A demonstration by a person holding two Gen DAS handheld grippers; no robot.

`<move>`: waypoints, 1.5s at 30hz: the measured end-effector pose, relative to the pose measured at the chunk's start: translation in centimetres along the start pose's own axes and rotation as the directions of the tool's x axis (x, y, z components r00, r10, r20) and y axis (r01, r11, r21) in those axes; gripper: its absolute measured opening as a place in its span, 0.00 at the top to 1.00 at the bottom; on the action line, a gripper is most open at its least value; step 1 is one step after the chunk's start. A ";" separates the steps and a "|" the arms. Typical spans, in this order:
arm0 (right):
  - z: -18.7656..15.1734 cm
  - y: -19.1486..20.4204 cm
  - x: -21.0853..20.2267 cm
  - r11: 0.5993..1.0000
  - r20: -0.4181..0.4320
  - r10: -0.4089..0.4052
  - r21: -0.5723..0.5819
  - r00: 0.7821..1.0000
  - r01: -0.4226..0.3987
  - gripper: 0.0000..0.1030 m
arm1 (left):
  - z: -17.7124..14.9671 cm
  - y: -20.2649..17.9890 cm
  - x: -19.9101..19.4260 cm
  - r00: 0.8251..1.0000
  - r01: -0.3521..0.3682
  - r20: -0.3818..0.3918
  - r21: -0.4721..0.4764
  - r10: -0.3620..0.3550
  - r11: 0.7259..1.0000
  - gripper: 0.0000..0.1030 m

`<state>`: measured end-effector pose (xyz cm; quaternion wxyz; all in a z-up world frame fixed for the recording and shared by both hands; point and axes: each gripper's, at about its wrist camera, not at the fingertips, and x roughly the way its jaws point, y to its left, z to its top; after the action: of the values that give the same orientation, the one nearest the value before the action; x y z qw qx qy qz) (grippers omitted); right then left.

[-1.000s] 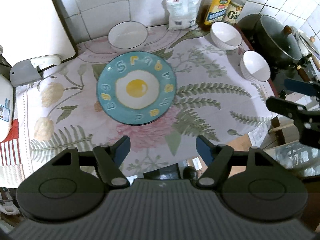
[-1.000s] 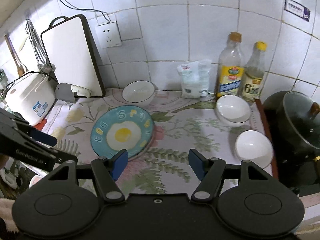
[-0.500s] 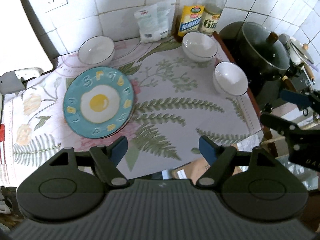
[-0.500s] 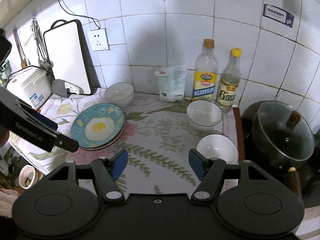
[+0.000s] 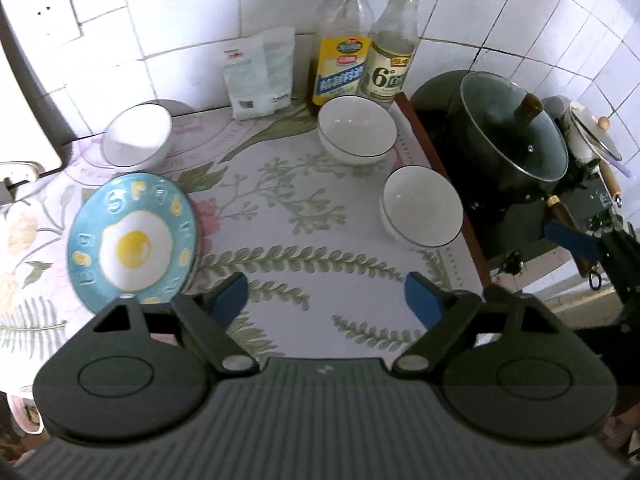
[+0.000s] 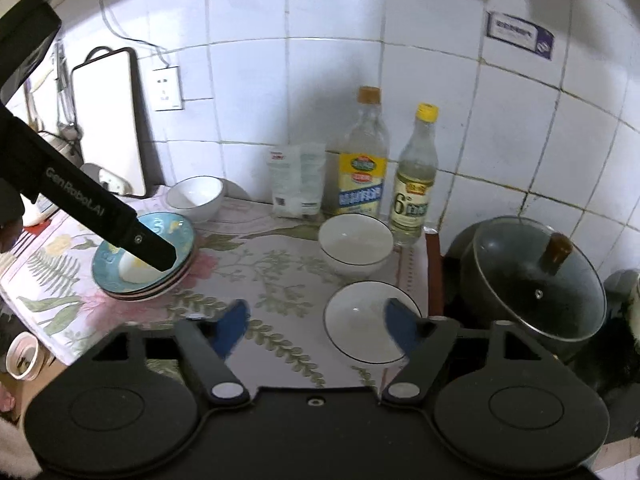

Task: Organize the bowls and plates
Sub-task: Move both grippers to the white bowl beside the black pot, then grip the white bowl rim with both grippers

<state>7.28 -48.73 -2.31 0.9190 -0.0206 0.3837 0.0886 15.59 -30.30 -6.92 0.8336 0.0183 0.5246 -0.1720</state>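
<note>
Nothing is held: the jaws of the left gripper (image 5: 326,298) and right gripper (image 6: 316,326) have just been opening. Beyond, the plates (image 5: 132,244) are stacked, yet three bowls (image 5: 422,212) remain scattered, unstacked.

**Plates and bowls, placed from the blue egg plate**

Blue egg plate (image 5: 132,240): round, fried-egg print with raised letters on the rim, top of a short stack with pinkish rims under it. Level on the floral cloth.

Rear bowl (image 5: 136,136): white, dark rim line, upright, just behind the plate by the wall.

Stacked bowls (image 5: 357,130): two nested white bowls, upright, well right of the plate.

Single bowl (image 5: 421,206): white, upright, empty, furthest right, nearer than the stacked pair.
</note>
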 end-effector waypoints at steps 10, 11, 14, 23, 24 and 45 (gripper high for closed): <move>-3.7 -2.1 5.5 0.998 0.026 -0.030 0.053 0.999 0.029 0.09 | -0.2 -1.0 6.1 0.998 0.034 0.045 -0.003 -0.034 0.999 0.14; -4.1 -2.2 6.1 0.997 0.028 -0.035 0.066 0.999 0.033 0.09 | -0.2 -1.0 6.6 0.998 0.037 0.055 -0.001 -0.037 0.999 0.14; -5.5 -2.6 8.2 0.996 0.033 -0.051 0.076 0.998 0.049 0.09 | -0.1 -1.0 8.5 0.996 0.064 0.067 -0.021 -0.062 0.998 0.13; -9.2 -4.1 13.1 0.996 -0.016 -0.085 0.000 0.996 0.085 0.09 | 0.9 -2.1 13.6 0.967 0.243 0.104 -0.103 -0.233 0.965 0.16; -9.4 -4.3 13.6 0.997 -0.025 -0.083 0.000 0.996 0.083 0.09 | 0.9 -2.5 14.2 0.966 0.248 0.098 -0.103 -0.238 0.963 0.17; -9.6 -5.2 17.5 0.992 0.014 -0.041 0.116 0.999 0.039 0.05 | 0.8 -3.9 19.6 0.968 0.241 0.079 -0.036 -0.238 0.970 0.84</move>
<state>13.53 -52.26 -21.62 0.9233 0.0258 0.3803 0.0479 22.73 -39.33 -23.24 0.8258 -0.0707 0.4956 -0.2599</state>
